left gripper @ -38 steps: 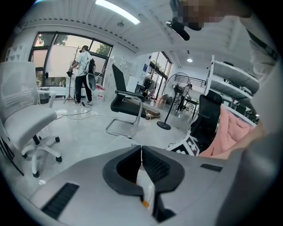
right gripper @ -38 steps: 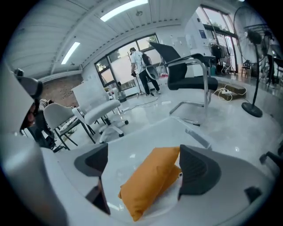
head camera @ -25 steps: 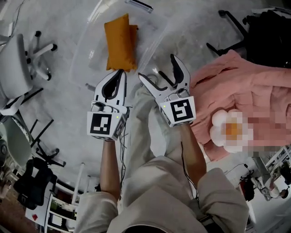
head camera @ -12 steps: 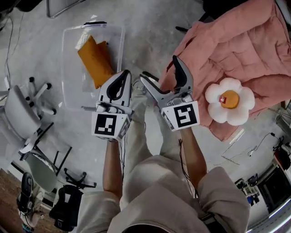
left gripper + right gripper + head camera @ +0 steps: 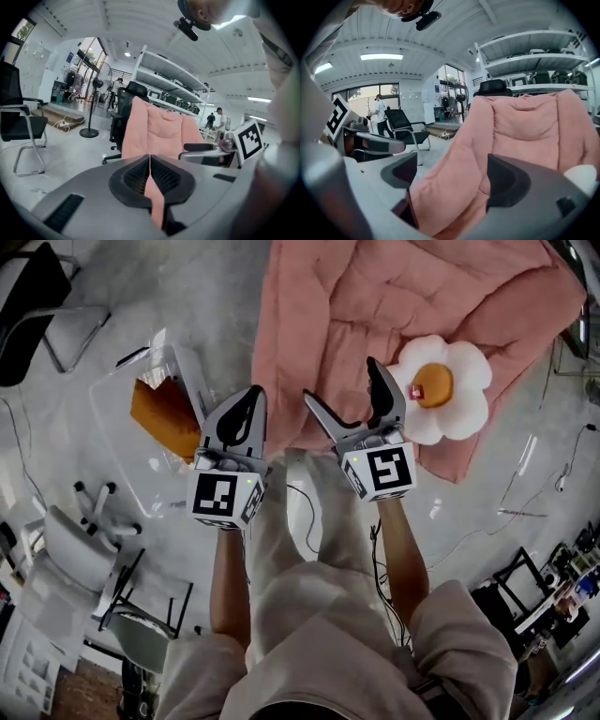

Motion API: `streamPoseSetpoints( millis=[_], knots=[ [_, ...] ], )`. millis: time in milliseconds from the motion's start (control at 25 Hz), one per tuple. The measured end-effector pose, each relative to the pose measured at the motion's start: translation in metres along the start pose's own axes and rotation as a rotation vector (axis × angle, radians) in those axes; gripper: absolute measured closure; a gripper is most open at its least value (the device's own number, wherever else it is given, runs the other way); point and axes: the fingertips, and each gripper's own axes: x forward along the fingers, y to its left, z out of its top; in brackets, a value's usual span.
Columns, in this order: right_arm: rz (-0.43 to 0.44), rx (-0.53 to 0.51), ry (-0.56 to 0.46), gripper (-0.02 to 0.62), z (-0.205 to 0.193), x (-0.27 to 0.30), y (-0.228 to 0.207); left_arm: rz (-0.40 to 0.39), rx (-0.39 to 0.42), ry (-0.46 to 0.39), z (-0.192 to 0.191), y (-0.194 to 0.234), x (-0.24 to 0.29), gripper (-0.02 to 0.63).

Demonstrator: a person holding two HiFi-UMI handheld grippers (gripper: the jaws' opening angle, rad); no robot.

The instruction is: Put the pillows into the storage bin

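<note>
Jaws spread, the right gripper [image 5: 342, 381] hangs nearest the flower pillow [image 5: 441, 397], seemingly just ahead to its right; the left gripper [image 5: 247, 401] is pressed together.

Grey floor [image 5: 216, 296] bears a clear storage bin [image 5: 112, 442] and office chairs [image 5: 70, 559]; a pink quilt [image 5: 375, 306] carries the flower pillow [image 5: 433, 387]

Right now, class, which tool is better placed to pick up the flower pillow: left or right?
Right, most likely. The right tool has its jaws apart and sits beside the flower pillow on the pink quilt; the left tool is shut and farther off, nearer the storage bin.
</note>
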Motion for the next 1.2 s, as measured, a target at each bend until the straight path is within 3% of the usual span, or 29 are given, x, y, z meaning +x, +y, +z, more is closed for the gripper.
streamPoseSetpoints(
  millis=[360,560,880,1200],
  knots=[
    [-0.331,0.065,0.036,0.13,-0.042,-0.133,-0.17,-0.213,0.109,0.052,0.01,-0.142,0.087,0.591],
    [-0.48,0.102,0.052,0.13,-0.067,-0.197,-0.239,-0.319,0.149,0.083,0.007,-0.213,0.122,0.591],
    [-0.543,0.197,0.1,0.13,-0.122,-0.234,-0.293,-0.409,0.204,0.129,-0.004,-0.286,0.152,0.591],
    [-0.512,0.32,0.145,0.13,-0.165,-0.197,-0.318,-0.4,0.21,0.151,-0.014,-0.291,0.161,0.591]
  ],
)
